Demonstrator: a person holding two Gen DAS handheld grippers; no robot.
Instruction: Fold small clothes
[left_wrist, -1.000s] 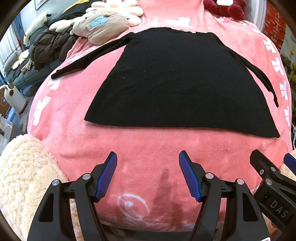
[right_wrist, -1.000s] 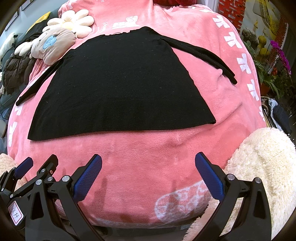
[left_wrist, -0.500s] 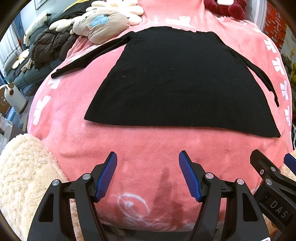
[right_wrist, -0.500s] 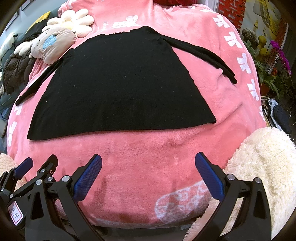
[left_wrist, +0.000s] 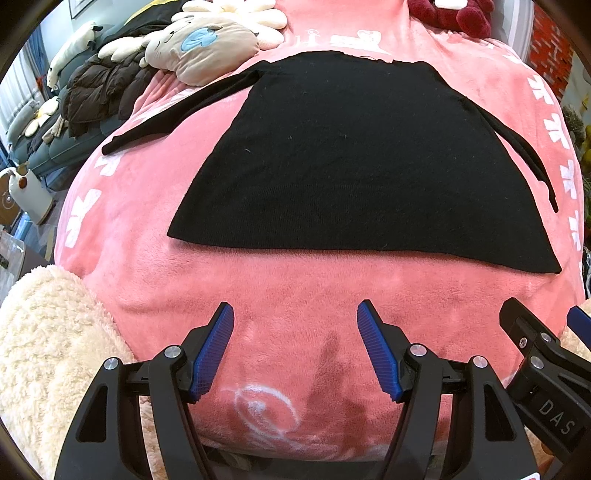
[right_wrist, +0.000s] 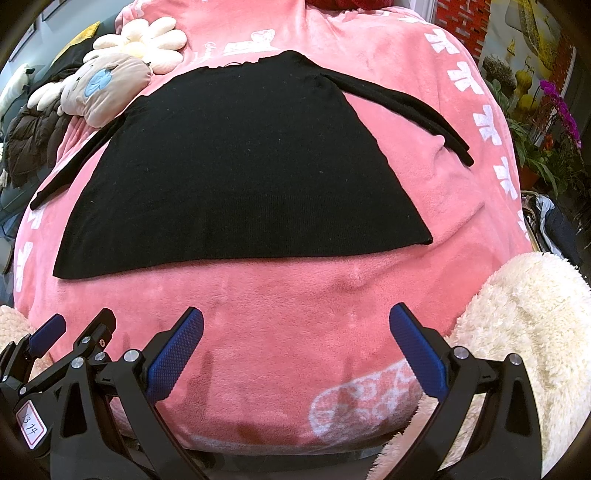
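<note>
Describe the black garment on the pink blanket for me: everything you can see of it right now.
The black garment is a fine-knit long-sleeved top, spread flat and unfolded on the pink blanket. Its straight hem faces the grippers, its neckline lies at the far end. Both thin sleeves angle outward from the shoulders, one toward the plush toys, one toward the blanket's white-patterned edge. The fabric looks smooth, with specks of lint. Neither gripper touches it; both hang open, short of the hem.
</note>
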